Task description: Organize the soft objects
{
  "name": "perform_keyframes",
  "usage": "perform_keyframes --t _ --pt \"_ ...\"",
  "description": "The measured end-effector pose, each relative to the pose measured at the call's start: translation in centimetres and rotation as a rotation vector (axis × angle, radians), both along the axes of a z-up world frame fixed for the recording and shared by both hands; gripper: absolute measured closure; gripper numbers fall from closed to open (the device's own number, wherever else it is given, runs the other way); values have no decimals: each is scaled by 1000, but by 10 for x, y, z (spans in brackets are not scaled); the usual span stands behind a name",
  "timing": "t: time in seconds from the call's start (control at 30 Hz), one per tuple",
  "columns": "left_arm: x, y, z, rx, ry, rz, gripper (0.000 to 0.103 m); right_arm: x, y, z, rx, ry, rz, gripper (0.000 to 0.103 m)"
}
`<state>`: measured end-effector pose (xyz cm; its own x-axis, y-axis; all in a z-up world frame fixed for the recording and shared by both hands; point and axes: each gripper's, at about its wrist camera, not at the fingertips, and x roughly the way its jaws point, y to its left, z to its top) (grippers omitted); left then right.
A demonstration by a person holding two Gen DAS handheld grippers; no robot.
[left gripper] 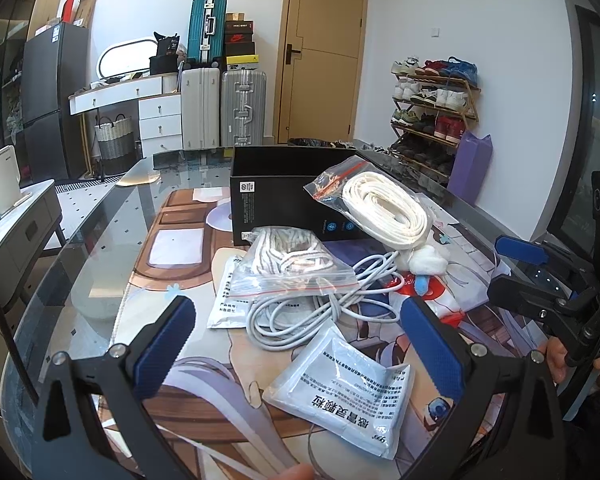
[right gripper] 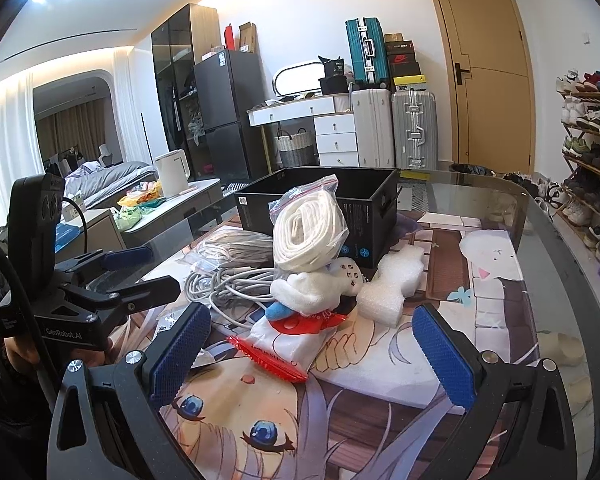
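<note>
Tools level above table: left tool [left gripper: 296, 344] spread wide over sachet [left gripper: 342, 394], right tool [right gripper: 312, 346] likewise (both empty).

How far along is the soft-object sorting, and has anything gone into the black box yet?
Nothing looks done: what shows of the black cardboard box holds nothing. Nothing is in hand either; the left gripper and right gripper hover open. Left to sort: the bagged white strap roll, bagged striped cord, white cable coil, white plush toy, white foam piece and sachets.
</note>
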<state>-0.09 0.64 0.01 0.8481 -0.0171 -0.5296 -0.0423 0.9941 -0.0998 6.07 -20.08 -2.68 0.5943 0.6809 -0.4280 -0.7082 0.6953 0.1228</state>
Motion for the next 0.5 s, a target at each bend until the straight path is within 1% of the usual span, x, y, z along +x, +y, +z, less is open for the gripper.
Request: perform_keyframes --t 0.2,0.5 --pt "1 1 -1 -5 0 -2 0 -2 -2 1 10 0 -5 1" --pt "2 0 -2 7 0 -6 0 -2 0 0 -1 8 -11 1"
